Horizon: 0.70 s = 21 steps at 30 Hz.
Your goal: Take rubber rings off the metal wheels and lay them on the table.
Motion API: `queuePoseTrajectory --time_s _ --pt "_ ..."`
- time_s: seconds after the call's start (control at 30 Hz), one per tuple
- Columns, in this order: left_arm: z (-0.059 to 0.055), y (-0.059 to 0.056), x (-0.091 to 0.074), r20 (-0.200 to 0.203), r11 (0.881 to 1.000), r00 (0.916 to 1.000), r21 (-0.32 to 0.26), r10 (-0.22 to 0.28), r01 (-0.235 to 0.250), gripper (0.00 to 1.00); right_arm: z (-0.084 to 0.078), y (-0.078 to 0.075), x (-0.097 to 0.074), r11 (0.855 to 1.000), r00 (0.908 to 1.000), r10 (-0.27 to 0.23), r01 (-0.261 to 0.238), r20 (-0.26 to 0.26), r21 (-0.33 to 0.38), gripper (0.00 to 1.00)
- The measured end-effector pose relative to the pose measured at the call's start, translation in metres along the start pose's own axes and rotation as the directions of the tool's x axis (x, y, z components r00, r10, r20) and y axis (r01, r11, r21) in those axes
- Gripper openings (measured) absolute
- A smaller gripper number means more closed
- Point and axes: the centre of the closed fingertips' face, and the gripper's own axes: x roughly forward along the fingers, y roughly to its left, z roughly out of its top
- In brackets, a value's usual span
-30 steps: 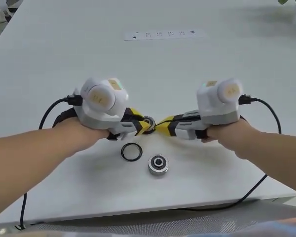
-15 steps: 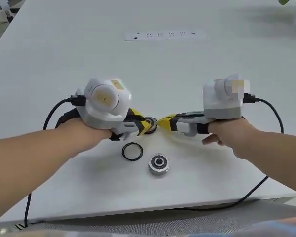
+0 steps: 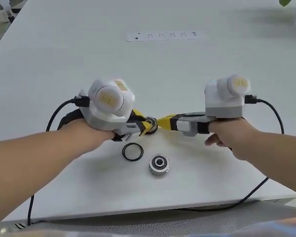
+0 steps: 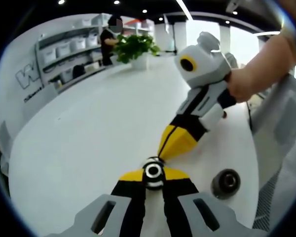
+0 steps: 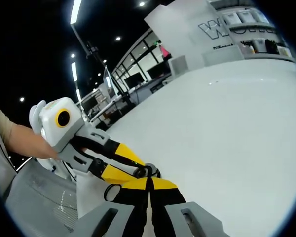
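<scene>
Left tool [image 3: 145, 125]: clamped on metal wheel [image 4: 153, 171].
Right tool [image 5: 149, 177]: jaws together, tips at that wheel's rim.
Rubber ring [image 3: 132, 151]: flat on table [image 3: 187, 74], just beside second wheel [image 3: 159, 164], near both tools.

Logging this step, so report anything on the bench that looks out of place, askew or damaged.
Nothing stands out. One rubber ring lies flat on the table beside a wheel; neither looks damaged. The left gripper grips a second wheel, and the right gripper has its closed tips right at it.
</scene>
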Motion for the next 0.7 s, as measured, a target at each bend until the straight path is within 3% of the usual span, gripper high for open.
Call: queuePoseTrajectory --time_s 0.2,0.4,0.7 --pt "0.0 -0.002 -0.001 -0.004 1.0 1.0 0.011 -0.004 0.004 0.12 0.001 0.005 0.002 1.0 0.9999 0.012 -0.012 -0.004 -0.004 0.0" --pt "0.001 -0.002 -0.002 -0.005 1.0 1.0 0.011 -0.007 0.007 0.12 0.008 0.02 0.006 0.998 0.9979 0.064 -0.064 0.011 -0.013 0.0" --pt "0.001 -0.002 -0.002 0.002 1.0 1.0 0.008 -0.005 0.005 0.12 0.006 0.017 0.004 0.998 0.998 0.063 -0.063 0.005 -0.023 0.0"
